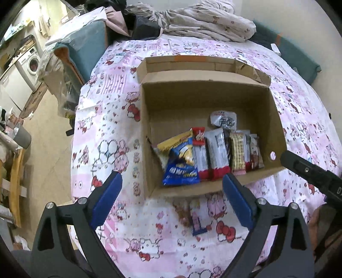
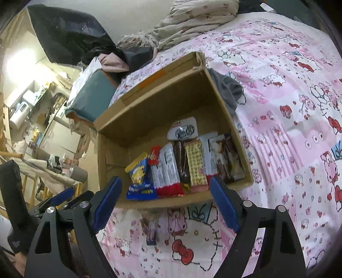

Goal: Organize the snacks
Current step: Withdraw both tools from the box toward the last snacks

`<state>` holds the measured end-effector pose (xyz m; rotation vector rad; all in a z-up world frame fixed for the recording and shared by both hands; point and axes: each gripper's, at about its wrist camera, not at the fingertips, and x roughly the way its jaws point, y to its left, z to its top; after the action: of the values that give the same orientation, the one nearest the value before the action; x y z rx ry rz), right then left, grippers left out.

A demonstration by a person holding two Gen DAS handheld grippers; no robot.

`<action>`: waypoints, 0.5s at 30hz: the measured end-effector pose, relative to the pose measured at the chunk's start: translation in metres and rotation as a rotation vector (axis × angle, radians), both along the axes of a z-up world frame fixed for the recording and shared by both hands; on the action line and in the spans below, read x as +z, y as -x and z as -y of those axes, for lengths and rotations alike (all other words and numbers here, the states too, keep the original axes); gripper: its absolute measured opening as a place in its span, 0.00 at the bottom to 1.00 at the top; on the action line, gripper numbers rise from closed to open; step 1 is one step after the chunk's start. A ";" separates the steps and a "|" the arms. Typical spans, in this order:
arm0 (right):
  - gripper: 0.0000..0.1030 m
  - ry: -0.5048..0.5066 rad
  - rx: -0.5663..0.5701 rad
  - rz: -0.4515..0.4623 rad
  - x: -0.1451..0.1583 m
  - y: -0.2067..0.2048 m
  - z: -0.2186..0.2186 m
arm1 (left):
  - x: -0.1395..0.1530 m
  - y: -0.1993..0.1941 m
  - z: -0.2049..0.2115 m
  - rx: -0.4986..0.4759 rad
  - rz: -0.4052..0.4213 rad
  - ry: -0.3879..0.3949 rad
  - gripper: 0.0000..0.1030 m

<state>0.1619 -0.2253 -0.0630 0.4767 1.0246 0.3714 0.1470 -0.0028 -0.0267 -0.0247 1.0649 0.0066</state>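
An open cardboard box (image 1: 147, 119) (image 2: 215, 89) lies on a pink cartoon-print bedcover. Along its near wall stands a row of several snack packets: a blue and yellow bag (image 1: 181, 164) (image 2: 141, 181), red and white bars (image 1: 215, 154) (image 2: 166, 171), a yellow checked bar (image 1: 237, 153) (image 2: 195, 164) and brown ones at the right end. A white sachet (image 1: 223, 120) (image 2: 185, 128) lies behind them. One small snack bar (image 1: 197, 218) (image 2: 152, 232) lies on the cover in front of the box. My left gripper (image 1: 171, 194) and right gripper (image 2: 165, 198) hover open and empty above the box's near edge.
Bundled blankets and clothes (image 1: 205, 19) pile at the head of the bed. A grey cloth (image 2: 230, 89) lies against the box's right side. A teal chair (image 1: 85, 49) and cluttered floor with a washing machine (image 1: 30, 62) are off the bed's left edge.
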 end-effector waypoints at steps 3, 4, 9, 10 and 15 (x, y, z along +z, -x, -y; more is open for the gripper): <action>0.84 0.003 0.006 -0.023 -0.006 0.008 -0.004 | -0.005 0.010 -0.010 0.015 -0.009 0.009 0.90; 0.84 0.005 0.011 -0.032 -0.009 0.010 -0.006 | -0.006 0.013 -0.012 0.021 -0.013 0.011 0.90; 0.84 0.022 0.053 -0.099 -0.026 0.018 -0.020 | -0.022 0.023 -0.033 0.072 -0.042 0.030 0.90; 0.84 0.028 0.063 -0.114 -0.030 0.020 -0.023 | -0.026 0.024 -0.037 0.087 -0.050 0.037 0.90; 0.84 0.057 0.110 -0.184 -0.052 0.021 -0.039 | -0.035 0.025 -0.055 0.156 -0.072 0.086 0.90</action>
<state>0.1407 -0.1867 -0.1146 0.4091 1.2401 0.4005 0.1222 0.0518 -0.0619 -0.1862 1.1322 0.1032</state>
